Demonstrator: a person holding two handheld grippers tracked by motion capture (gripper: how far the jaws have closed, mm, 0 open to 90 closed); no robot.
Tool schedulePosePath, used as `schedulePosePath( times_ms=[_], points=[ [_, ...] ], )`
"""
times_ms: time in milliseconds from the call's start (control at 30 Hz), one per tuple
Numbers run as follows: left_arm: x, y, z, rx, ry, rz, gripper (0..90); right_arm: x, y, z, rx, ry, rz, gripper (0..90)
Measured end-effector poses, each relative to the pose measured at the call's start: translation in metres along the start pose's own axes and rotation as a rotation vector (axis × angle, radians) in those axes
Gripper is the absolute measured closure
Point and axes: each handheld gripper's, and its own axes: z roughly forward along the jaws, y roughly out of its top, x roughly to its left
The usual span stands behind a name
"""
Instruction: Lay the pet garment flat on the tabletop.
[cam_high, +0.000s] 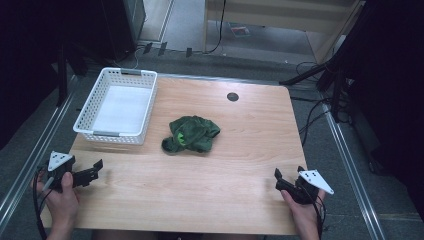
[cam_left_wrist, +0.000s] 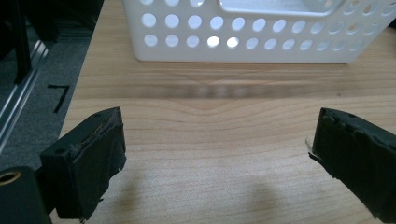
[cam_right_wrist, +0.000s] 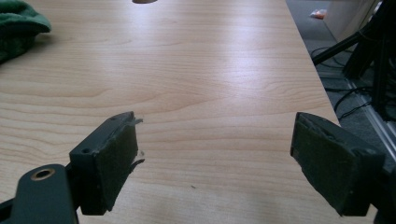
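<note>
**Both tongs wide open, green cloth untouched mid-tabletop**

The crumpled green cloth lies near the middle of the wooden tabletop, just beside the near right corner of the white perforated basket, apart from it. Neither pair of tongs touches the cloth.

The left tongs sit well apart from the cloth, at the tabletop's near left edge, in front of the basket. Their jaws stand spread wide with only bare wood between them, gripping nothing; the basket's holed wall faces them.

The right tongs rest at the near right edge, also well away from the cloth. Their jaws are likewise spread wide and empty, over bare wood, with the cloth's edge far off.
</note>
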Motion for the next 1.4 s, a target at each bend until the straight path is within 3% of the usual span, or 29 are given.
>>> schedulePosePath(
  times_ms=[133, 233, 300, 333, 367, 433, 467, 500, 600, 667, 800, 833, 1100, 1133, 1200, 1400],
  points=[
    [0.002, 0.001, 0.002, 0.015, -0.009, -0.021, 2.7, 0.002, 0.001, 0.000, 0.008, -0.024, -0.009, 14.9],
    [0.003, 0.001, 0.002, 0.018, -0.013, -0.021, 2.7, 0.008, 0.008, 0.000, 0.029, -0.017, 0.012, 14.8],
    [0.003, 0.001, 0.002, 0.017, -0.015, -0.021, 2.7, 0.013, 0.012, 0.000, 0.028, -0.017, -0.009, 14.8],
    [0.002, 0.001, 0.002, 0.017, -0.014, -0.021, 2.6, 0.025, 0.020, -0.002, 0.027, -0.012, -0.052, 14.9],
    [0.002, 0.001, 0.002, 0.016, -0.014, -0.020, 2.6, 0.025, 0.020, -0.002, 0.027, -0.012, -0.052, 14.9],
    [0.002, 0.001, 0.002, 0.021, -0.015, -0.014, 2.6, 0.045, 0.032, -0.003, 0.022, 0.016, -0.075, 14.9],
    [0.002, 0.001, 0.002, 0.021, -0.015, -0.014, 2.6, 0.045, 0.032, -0.003, 0.022, 0.016, -0.075, 14.9],
    [0.002, 0.001, 0.002, 0.024, -0.014, -0.011, 2.6, 0.063, 0.040, -0.002, 0.017, 0.053, -0.098, 14.9],
    [0.002, 0.001, 0.002, 0.027, -0.016, -0.012, 2.5, 0.087, 0.050, 0.003, 0.019, 0.095, -0.140, 14.9],
    [0.002, 0.001, 0.003, 0.026, -0.017, -0.013, 2.5, 0.094, 0.053, 0.005, 0.013, 0.112, -0.144, 14.9],
    [0.002, 0.001, 0.002, 0.027, -0.016, -0.009, 2.5, 0.124, 0.072, 0.016, -0.006, 0.174, -0.173, 14.8],
    [0.002, 0.001, 0.002, 0.029, -0.016, -0.009, 2.5, 0.124, 0.072, 0.016, -0.006, 0.174, -0.173, 14.8],
    [0.002, 0.001, 0.002, 0.026, -0.017, -0.016, 2.5, 0.178, 0.096, 0.043, -0.009, 0.277, -0.251, 14.8],
    [0.002, 0.001, 0.002, 0.026, -0.017, -0.016, 2.5, 0.178, 0.096, 0.043, -0.009, 0.277, -0.251, 14.8],
    [0.002, 0.001, 0.002, 0.023, -0.018, -0.019, 2.5, 0.196, 0.100, 0.053, 0.002, 0.306, -0.283, 14.3],
    [0.003, 0.001, 0.002, 0.021, -0.020, -0.019, 2.5, 0.225, 0.100, 0.078, 0.061, 0.362, -0.315, 13.2]
  ],
)
